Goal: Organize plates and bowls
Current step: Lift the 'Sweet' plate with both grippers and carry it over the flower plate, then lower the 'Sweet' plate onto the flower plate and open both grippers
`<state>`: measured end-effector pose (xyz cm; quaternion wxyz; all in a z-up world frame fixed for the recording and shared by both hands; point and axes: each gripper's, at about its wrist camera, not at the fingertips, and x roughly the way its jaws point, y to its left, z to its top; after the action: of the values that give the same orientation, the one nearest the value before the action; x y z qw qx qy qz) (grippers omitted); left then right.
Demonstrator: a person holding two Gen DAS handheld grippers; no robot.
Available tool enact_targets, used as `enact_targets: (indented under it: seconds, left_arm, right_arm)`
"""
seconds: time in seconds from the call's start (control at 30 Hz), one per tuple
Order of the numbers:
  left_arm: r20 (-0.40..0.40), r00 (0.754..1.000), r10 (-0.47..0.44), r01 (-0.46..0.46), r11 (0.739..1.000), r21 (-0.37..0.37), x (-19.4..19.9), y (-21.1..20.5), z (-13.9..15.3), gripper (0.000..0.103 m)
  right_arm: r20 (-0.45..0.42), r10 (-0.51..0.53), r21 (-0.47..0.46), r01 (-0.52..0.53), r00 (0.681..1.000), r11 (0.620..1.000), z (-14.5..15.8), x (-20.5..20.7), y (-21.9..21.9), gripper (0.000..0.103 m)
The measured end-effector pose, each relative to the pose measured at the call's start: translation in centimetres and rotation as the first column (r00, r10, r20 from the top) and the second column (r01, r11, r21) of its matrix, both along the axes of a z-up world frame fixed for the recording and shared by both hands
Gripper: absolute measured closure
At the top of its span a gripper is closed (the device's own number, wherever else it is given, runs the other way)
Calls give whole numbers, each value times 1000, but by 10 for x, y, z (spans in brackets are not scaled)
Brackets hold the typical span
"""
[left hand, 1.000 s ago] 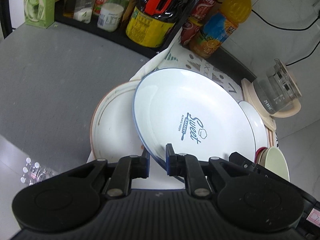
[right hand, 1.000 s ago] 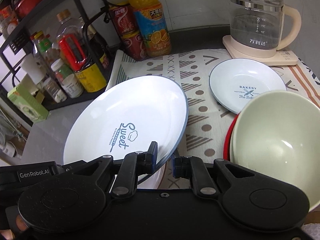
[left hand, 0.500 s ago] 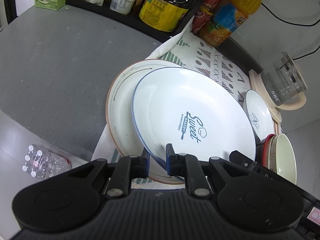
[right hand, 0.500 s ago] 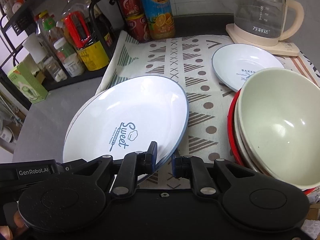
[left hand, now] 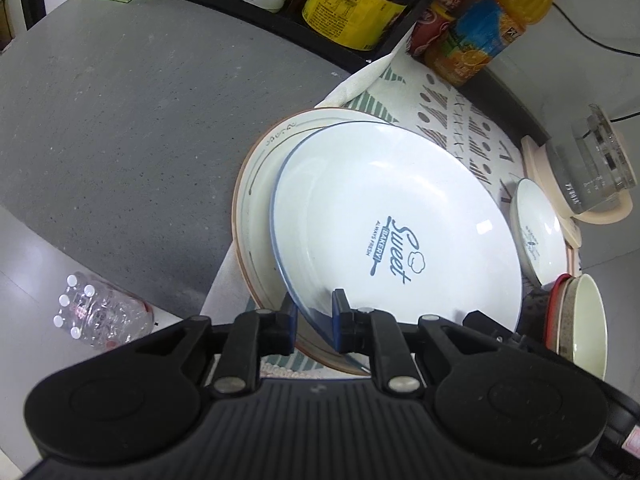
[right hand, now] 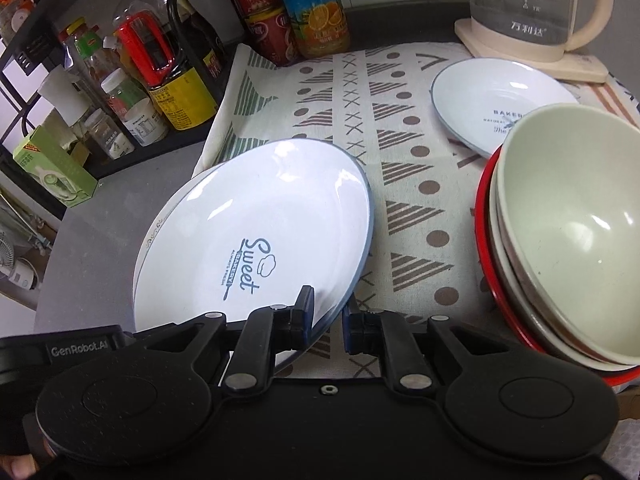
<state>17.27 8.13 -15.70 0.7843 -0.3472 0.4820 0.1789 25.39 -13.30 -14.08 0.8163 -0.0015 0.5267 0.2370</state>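
Note:
A white "Sweet" plate with a blue rim (left hand: 380, 208) (right hand: 256, 220) is held at its near edge by both grippers. My left gripper (left hand: 314, 316) is shut on its rim, and my right gripper (right hand: 327, 318) is shut on its rim too. The plate hangs just above a larger cream plate with a brown rim (left hand: 256, 184) on the patterned cloth (right hand: 360, 100). A small white "Bakery" plate (right hand: 496, 100) lies at the back right. A stack of bowls, pale green on top of a red one (right hand: 568, 216), stands at the right.
A glass kettle on a cream base (right hand: 536, 12) stands at the back right. Juice bottle and red cans (right hand: 304, 4) stand behind the cloth. A black rack of bottles and jars (right hand: 132, 72) lines the left. Grey counter (left hand: 120, 120) lies left of the plates.
Both grippers have lowered the Sweet plate toward the cream plate, and the cameras have pulled back and up, showing more of the cream plate and the cloth.

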Motion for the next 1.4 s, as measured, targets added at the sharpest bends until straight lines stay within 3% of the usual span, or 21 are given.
enact_targets:
  seconds: [0.23,0.37,0.8,1.13,1.4]
  left_arm:
    - [-80,997,14,-18,999,-43,9,10,5,85]
    - [-78,996,41,-41,999,-4,8,18,17,77]
    - [-122,988,95,-84,993,86,18,35,12,75]
    - [-163,983,86,-69,992,105,28,38,-3,75]
    - [-148,984,102,-91,993,80,32,44,-5,75]
  right_arm:
    - [-19,-7,9,7,1000,1000,-3,4,0,90]
    - [-29,-16,-6,16,999,1000,-7,8,0,90]
    - [-29,6,-29,-7,1000,1000,-11,14,4,89]
    - [-41,30,-47,-32,999,998,-22,22,14,87]
    - [-31,38,-50,-40,999,998,-25,27,16,82]
